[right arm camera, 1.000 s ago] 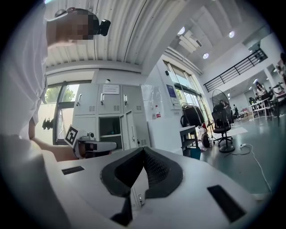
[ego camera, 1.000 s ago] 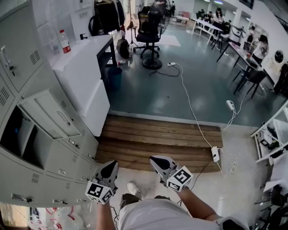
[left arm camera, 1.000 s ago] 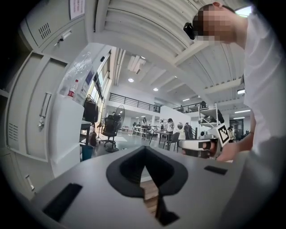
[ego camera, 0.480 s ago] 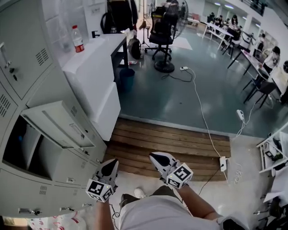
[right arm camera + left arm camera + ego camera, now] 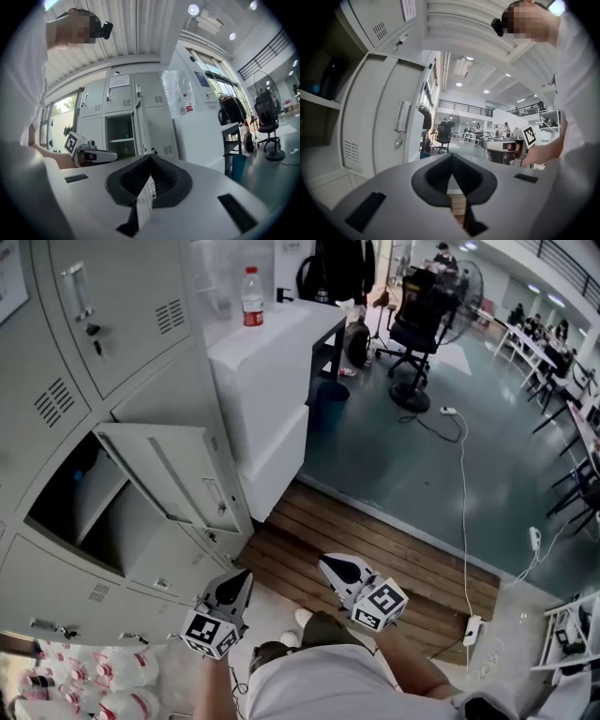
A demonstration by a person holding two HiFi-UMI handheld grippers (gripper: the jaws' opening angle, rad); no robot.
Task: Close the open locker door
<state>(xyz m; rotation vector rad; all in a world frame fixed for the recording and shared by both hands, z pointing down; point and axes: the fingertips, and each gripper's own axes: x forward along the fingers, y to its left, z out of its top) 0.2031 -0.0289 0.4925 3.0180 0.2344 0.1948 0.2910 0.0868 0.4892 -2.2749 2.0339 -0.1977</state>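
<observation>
At the approach stage: no contact yet with the locker door (image 5: 173, 479). Stands swung well out from the grey locker bank (image 5: 56, 399) at the head view's left, hinge side against the dark open compartment (image 5: 80, 507), handle side out toward the room. Turns its outer face, with handle (image 5: 402, 117) and lock, to the left gripper view, close ahead and left of the jaws. Appears almost edge-on and farther off in the right gripper view.

Left gripper (image 5: 244, 575): jaws drawn together with nothing between them, held low in front of the body, near the door's free lower corner but apart from it. Right gripper (image 5: 326, 564): jaws likewise pressed together and empty, just beside the left one, over the wooden step (image 5: 375, 554) and farther from the lockers.

Next, most likely: carry the left gripper across to the outer face on the handle side, set the closed tips against the sheet metal, and push the door round toward its frame until seated flush. No grasp needed; enough to press with the tips as they are. Worth pushing far from the hinge for leverage and keeping clear of the narrowing gap at the frame. Possibly calls for a firm last press at the latch, though hard to judge from here.
</observation>
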